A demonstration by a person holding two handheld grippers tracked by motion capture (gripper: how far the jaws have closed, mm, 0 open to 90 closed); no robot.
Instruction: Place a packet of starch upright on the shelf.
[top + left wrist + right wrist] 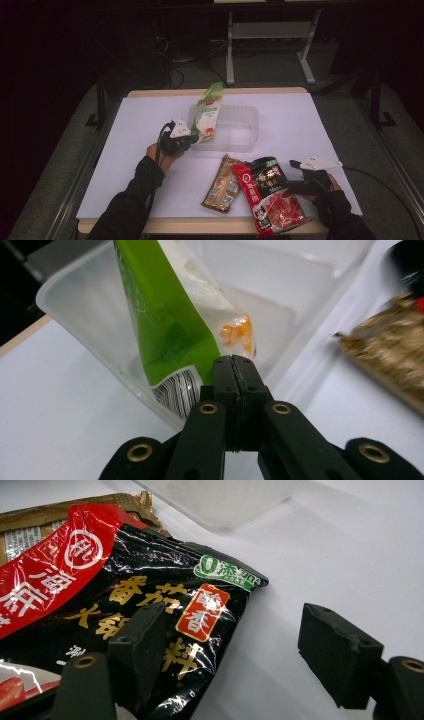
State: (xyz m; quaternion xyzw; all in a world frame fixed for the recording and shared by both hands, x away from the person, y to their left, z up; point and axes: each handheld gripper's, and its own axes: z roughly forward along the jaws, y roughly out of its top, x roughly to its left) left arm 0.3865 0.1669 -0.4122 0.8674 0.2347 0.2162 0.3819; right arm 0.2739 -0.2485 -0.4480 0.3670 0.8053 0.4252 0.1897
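A green and white pouch (207, 112) stands tilted, its lower end in the clear plastic container (240, 132) at the table's middle. My left gripper (189, 141) is shut on that pouch's bottom edge. In the left gripper view the jaws meet at the left gripper (234, 371), pinching the edge of the pouch (165, 325) above the container wall (85, 305). My right gripper (291, 176) rests open beside a black and red pouch (270, 195). In the right gripper view, the gripper (232, 625) has one jaw over that pouch (150, 570) and the other over bare table.
A gold pouch (222, 187) lies flat left of the black and red one, partly under it, near the table's (300, 125) front edge. The same gold pouch (395, 350) lies right of the container. A metal frame (270, 30) stands behind the table.
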